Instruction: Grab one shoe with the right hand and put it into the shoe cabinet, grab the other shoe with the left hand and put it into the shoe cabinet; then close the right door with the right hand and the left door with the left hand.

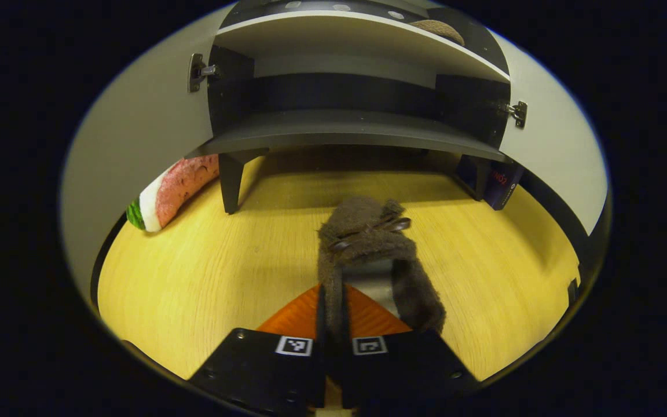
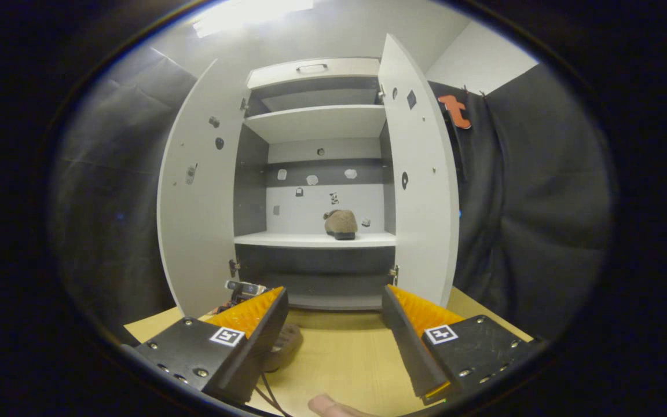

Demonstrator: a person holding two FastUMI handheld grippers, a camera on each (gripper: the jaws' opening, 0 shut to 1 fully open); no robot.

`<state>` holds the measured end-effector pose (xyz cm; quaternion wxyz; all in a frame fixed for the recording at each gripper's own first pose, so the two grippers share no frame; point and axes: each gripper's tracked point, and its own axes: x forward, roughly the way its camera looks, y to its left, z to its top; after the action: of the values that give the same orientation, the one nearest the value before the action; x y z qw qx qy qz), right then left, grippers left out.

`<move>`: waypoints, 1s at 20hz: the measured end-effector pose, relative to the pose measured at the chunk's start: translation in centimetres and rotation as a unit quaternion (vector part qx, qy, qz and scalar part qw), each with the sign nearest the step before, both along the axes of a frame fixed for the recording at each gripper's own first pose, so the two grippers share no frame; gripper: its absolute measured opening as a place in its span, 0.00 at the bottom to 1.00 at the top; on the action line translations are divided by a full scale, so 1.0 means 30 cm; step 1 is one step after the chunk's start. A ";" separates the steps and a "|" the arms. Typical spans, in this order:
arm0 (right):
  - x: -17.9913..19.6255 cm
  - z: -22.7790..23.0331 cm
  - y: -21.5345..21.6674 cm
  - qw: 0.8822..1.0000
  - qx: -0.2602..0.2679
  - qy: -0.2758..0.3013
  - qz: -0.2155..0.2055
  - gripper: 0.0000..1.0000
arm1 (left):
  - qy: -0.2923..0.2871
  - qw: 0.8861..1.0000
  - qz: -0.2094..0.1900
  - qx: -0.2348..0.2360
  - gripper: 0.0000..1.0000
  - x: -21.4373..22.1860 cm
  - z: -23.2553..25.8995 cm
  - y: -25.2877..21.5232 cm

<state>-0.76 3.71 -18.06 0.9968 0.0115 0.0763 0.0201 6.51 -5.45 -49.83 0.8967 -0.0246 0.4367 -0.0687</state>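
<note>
A: Your left gripper [image 1: 333, 324] has its fingers clamped on the collar edge of the second shoe [image 1: 368, 255], the fuzzy brown slipper. It lies on the wooden floor [image 1: 194, 278] just in front of the shoe cabinet [image 1: 345, 130], toe towards the opening.

B: Why take it by the collar?

A: My guess is that the thin wall is the only part narrow enough for the fingers to pinch; the body looks too bulky and soft. The toe may sag once you raise it.

B: And your other hand?

A: Your right gripper [image 2: 333, 324] hangs well back with its fingers spread wide, holding nothing. From there you see the first shoe [image 2: 341, 224] sitting on the white shelf [image 2: 287, 239], towards the right side, so that half looks done. The left door [image 2: 200, 197] and right door [image 2: 420, 191] both stand wide open, leaving a clear way in.

B: So what next?

A: I'd judge the lift and carry to the shelf come next, with the space left of the first shoe free. A watermelon-patterned plush thing [image 1: 171, 194] lies near the left leg; steer past it.
</note>
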 end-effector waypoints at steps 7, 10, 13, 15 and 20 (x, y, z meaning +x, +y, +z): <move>-0.056 0.000 -0.082 1.000 -0.001 -0.009 -0.028 0.97 | -0.048 0.999 -0.009 0.011 0.03 -0.051 0.154 -0.026; -0.076 0.016 -0.092 1.000 0.002 -0.015 -0.026 0.97 | -0.094 0.995 -0.014 0.025 0.03 -0.052 0.294 -0.021; -0.092 0.023 -0.103 0.999 -0.003 -0.022 -0.026 0.97 | -0.140 0.990 -0.010 0.015 0.02 -0.053 0.460 -0.025; -0.105 0.030 -0.099 0.999 0.001 -0.028 -0.024 0.97 | -0.170 0.985 -0.006 0.003 0.02 -0.049 0.587 -0.025; -0.123 0.022 -0.092 0.999 0.006 -0.037 -0.012 0.98 | -0.229 0.973 -0.009 -0.024 0.02 -0.023 0.863 -0.025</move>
<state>-4.45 0.94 -17.41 0.9991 0.0173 0.0387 0.0089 5.83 -6.19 -23.94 0.9714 -0.0260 0.2178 -0.0909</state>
